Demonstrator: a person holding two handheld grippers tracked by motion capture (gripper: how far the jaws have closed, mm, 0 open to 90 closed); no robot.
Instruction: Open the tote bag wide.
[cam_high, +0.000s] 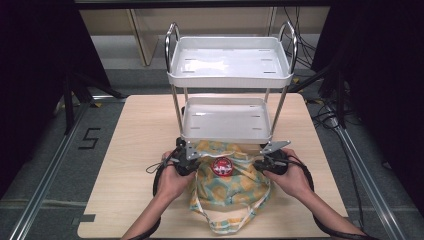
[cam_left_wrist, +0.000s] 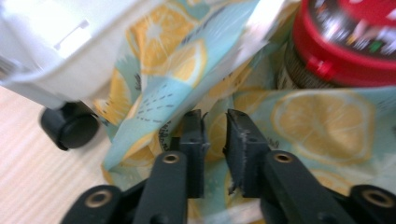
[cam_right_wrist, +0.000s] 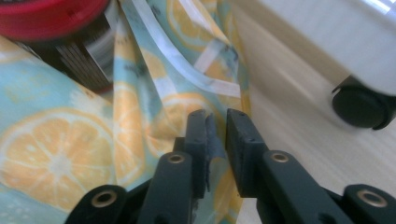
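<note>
A light wooden desk (cam_high: 130, 150) is seen from above, with a person's forearms coming in from its near edge. At the left, the left hand (cam_high: 172, 182) holds the left gripper (cam_high: 186, 161) against the left edge of a cloth bag (cam_high: 245, 187) printed with orange slices on pale blue. In the left gripper view the two black jaws stand slightly apart, with a narrow gap between them; the bag's cloth lies right behind the tips, and whether any cloth sits in the gap cannot be told.

The bag lies at the middle of the desk's near edge, its mouth turned toward the far edge and its white strap (cam_high: 225, 222) trailing over the near edge. A jar with a red lid (cam_high: 222, 166) stands in the bag's open mouth.

Just beyond the bag, at the desk's centre, stands a small white two-tier cart (cam_high: 227, 75) on black castors (cam_left_wrist: 70, 126); its lower tray nearly touches the bag's far side.

At the right, the right hand (cam_high: 292, 180) holds the right gripper (cam_high: 267, 162) at the bag's right edge. Its jaws are likewise a little apart, with the cloth's folded edge at the tips.
</note>
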